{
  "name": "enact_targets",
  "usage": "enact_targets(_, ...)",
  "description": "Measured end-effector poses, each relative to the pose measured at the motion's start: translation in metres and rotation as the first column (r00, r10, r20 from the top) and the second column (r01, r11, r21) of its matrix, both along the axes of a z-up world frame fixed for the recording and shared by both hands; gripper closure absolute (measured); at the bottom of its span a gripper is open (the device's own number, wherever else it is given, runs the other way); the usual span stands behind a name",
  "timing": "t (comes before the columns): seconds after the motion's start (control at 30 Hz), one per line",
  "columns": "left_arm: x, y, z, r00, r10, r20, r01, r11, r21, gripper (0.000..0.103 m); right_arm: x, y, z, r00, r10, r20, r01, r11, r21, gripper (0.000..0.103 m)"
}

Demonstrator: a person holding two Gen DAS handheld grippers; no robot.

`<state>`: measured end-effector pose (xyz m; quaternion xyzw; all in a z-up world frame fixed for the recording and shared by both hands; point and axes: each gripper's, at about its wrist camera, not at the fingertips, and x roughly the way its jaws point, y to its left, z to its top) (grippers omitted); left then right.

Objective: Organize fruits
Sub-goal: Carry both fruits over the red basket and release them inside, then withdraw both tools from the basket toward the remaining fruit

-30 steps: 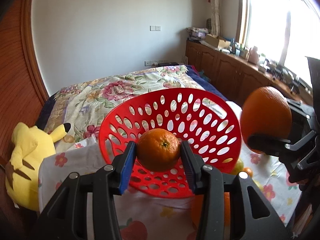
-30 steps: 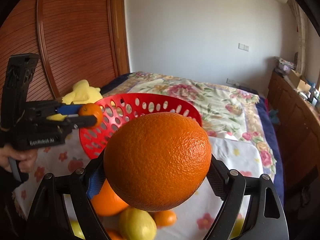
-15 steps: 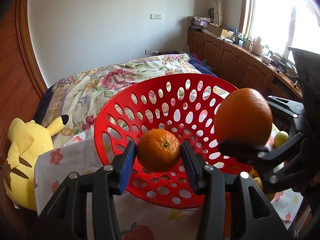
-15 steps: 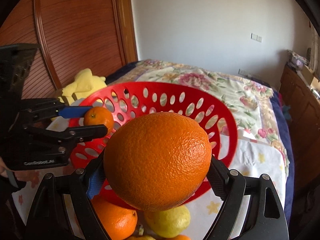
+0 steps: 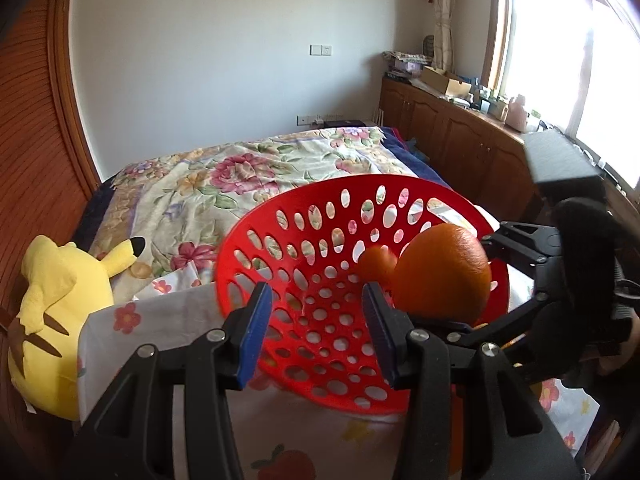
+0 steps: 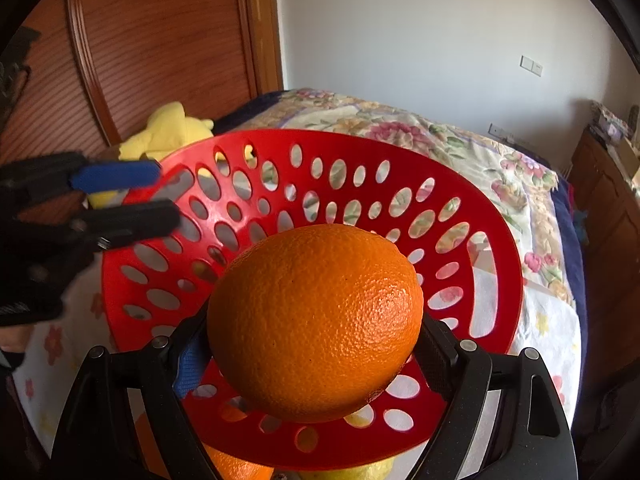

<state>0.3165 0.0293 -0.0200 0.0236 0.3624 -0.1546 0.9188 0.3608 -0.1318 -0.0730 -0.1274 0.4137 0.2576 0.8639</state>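
**Small orange dropped, big orange next over the basket**

With the left gripper [image 5: 316, 322] now empty, its blue-padded jaws stand apart over the near rim of the red basket [image 5: 280, 216], nothing between them. A small orange [image 5: 374, 266] sits inside the basket, part hidden behind the big one; blurred, so I can't tell if it has settled.

The right gripper [image 6: 312, 360] is pinching the large orange [image 6: 316, 320] across its widest part, jaws spread wide to fit it. It hangs over the basket's interior, near the front rim, not touching the plastic as far as I can see.

Progress, my read: one fruit in, one about to go in, more left. In the right wrist view an orange [image 6: 236, 466] and what looks like a lemon [image 6: 360, 470] show below the basket's front edge on the flowered cloth [image 5: 168, 320] at the foot of the bed. So roughly early to midway.

Materials:
- Basket: rigid glossy red plastic, shallow bowl, oval perforations all over, tilted toward the cameras.
- Large orange: pebbled, dimpled peel, slightly oval, firm looking.
- Cloth: thin white cotton print, wrinkled; floral quilt [image 5: 240, 168] behind it.
- Yellow plush toy [image 5: 52, 320] at the bed's left edge, soft, not part of the job.
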Motion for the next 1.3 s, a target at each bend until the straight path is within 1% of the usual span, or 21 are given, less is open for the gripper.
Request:
enact_targets(0.17, -0.021, 0.008, 0.004, 1.0, 0.009, 0.02, -0.008, 1.0, -0.008, 0.056, 0.001, 0.009, -0.004, 1.0, 0.006, -0.004, -0.006, 0.999, -0.048, 0.015)
enact_targets(0.37, -0.046, 0.014, 0.005, 1.0, 0.013, 0.027, -0.012, 1.0, -0.026, 0.055, 0.0, 0.012, -0.007, 1.0, 0.001, 0.002, -0.001, 0.998, -0.068, 0.015)
enact_targets(0.5, -0.06, 0.017, 0.005, 0.999, 0.02, 0.027, -0.019, 0.999, -0.038, 0.055, -0.004, 0.009, 0.01, 0.999, -0.018, 0.046, 0.019, 1.0, -0.005, 0.014)
enact_targets(0.6, -0.072, 0.017, 0.004, 0.999, 0.023, 0.027, -0.021, 0.999, -0.045, 0.053, -0.011, 0.005, 0.022, 0.997, -0.028, 0.067, 0.027, 0.999, 0.021, 0.014)
enact_targets(0.7, -0.086, 0.013, -0.001, 1.0, 0.017, 0.024, -0.016, 0.998, -0.053, 0.052, -0.028, -0.004, 0.033, 0.995, -0.038, 0.096, 0.034, 0.999, 0.04, 0.014)
enact_targets(0.8, -0.1, 0.005, -0.008, 1.0, 0.01, 0.022, -0.009, 0.999, -0.039, 0.052, -0.053, -0.02, 0.045, 0.99, -0.06, 0.129, 0.052, 0.996, 0.068, 0.014)
enact_targets(0.93, -0.118, -0.007, -0.017, 1.0, -0.016, 0.018, 0.017, 0.999, -0.042, 0.051, -0.087, -0.043, 0.053, 0.983, -0.096, 0.154, 0.079, 0.991, 0.111, 0.014)
enact_targets(1.07, -0.131, -0.024, -0.029, 0.999, -0.039, 0.003, 0.039, 0.999, -0.02, 0.051, -0.121, -0.067, 0.049, 0.975, -0.154, 0.161, 0.133, 0.982, 0.131, 0.014)
enact_targets(1.3, -0.152, -0.042, -0.042, 0.997, -0.074, -0.028, 0.073, 0.997, -0.019, 0.051, -0.161, -0.087, 0.036, 0.971, -0.186, 0.149, 0.171, 0.979, 0.111, 0.015)
